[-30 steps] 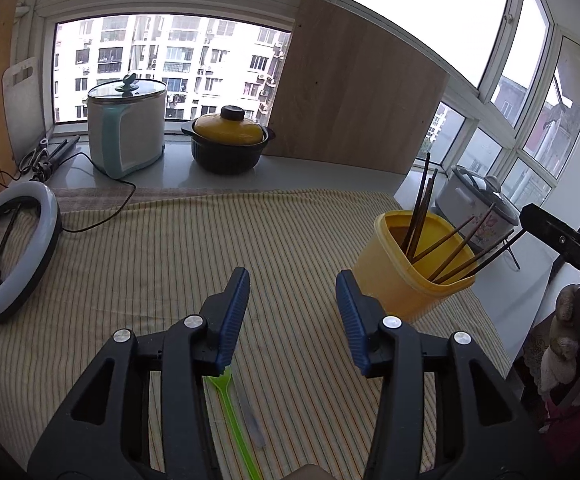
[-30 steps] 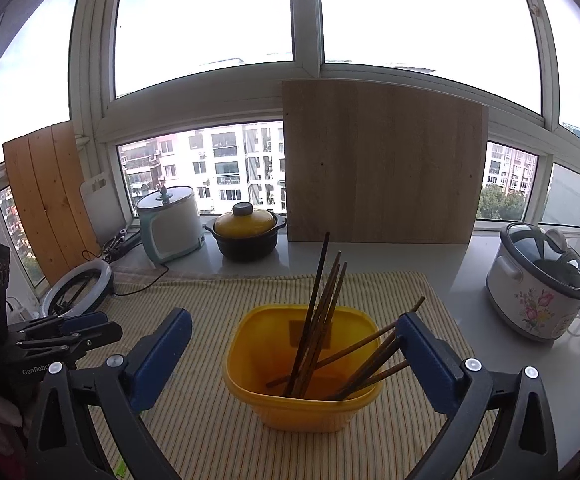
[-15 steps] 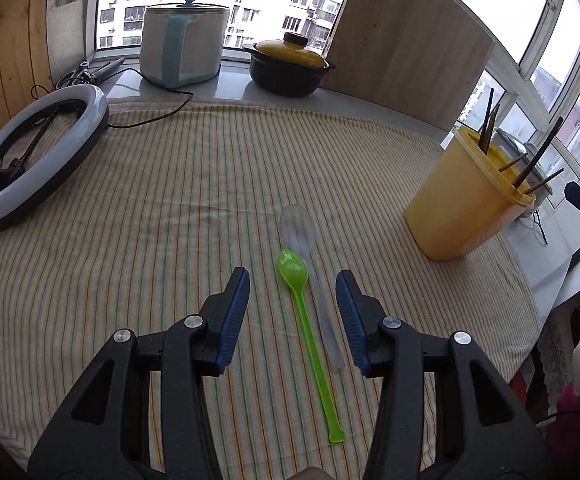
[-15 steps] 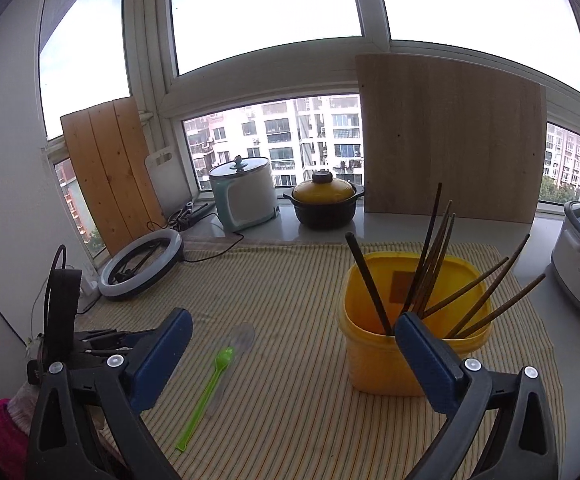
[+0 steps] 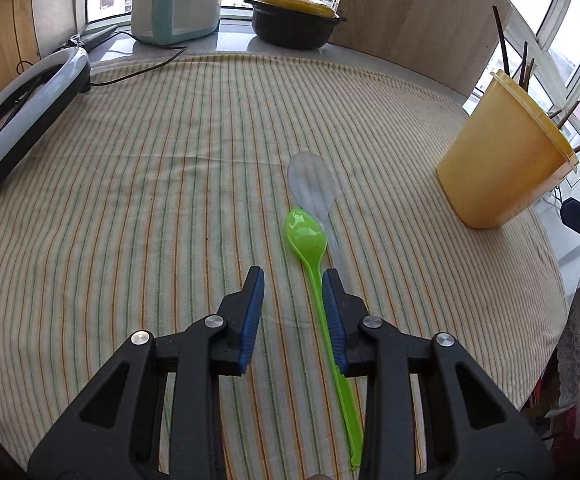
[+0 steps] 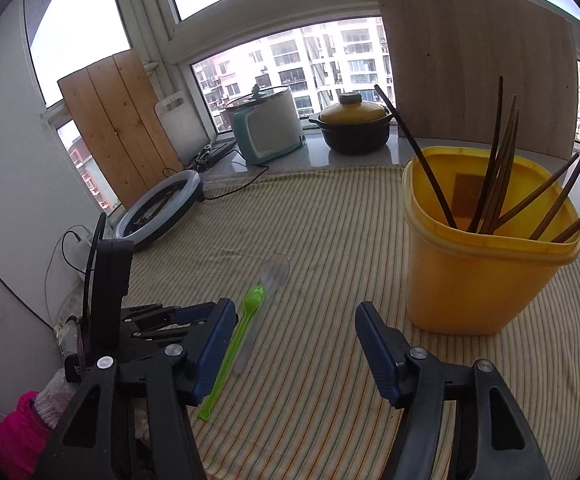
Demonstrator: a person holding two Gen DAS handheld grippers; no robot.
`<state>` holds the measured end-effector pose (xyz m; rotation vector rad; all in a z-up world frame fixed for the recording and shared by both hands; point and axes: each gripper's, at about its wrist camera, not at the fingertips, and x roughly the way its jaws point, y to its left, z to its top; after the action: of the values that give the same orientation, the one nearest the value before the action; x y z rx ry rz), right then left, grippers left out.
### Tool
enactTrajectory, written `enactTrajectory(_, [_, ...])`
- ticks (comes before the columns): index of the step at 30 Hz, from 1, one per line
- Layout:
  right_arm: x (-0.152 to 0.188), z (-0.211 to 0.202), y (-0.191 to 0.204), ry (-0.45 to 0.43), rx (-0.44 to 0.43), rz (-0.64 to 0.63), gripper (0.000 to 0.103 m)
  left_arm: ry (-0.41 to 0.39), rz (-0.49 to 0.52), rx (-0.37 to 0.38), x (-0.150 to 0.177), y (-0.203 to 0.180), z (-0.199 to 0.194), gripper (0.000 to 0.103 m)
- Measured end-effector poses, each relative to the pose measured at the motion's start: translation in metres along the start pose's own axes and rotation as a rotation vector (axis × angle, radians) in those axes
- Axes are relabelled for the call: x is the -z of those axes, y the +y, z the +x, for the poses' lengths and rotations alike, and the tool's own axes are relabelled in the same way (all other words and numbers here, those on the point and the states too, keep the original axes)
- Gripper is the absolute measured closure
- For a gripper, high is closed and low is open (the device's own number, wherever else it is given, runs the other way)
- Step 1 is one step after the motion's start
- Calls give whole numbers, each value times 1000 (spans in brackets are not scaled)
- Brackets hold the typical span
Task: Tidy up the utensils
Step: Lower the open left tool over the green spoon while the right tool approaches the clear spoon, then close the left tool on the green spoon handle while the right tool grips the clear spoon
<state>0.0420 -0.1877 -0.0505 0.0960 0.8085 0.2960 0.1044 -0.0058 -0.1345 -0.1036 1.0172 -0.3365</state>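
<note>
Green spoon (image 5: 305,236) flat on cloth, bowl pointing away, handle along released left claw (image 5: 293,276); right claw (image 6: 295,312) released.

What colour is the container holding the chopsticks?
Yellow container, clearest in the right wrist view.

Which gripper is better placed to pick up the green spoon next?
Left. The left gripper is open, low over the green spoon handle; the right gripper hangs open beside the yellow bin.
</note>
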Motion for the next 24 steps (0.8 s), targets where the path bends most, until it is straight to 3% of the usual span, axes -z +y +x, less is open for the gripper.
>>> enactTrajectory(5, [2, 12, -5, 37, 0, 16, 46, 17, 9, 7, -4, -4, 7, 73])
enactTrajectory(14, [-4, 36, -4, 102, -24, 8, 59, 33, 81, -54, -9, -16, 19, 77])
enactTrajectory(19, [-11, 57, -5, 159, -60, 37, 64, 23, 76, -66, -14, -11, 22, 89])
enactTrajectory(24, [-14, 79, 2, 223, -79, 29, 69, 20, 54, -57, -14, 1, 19, 93])
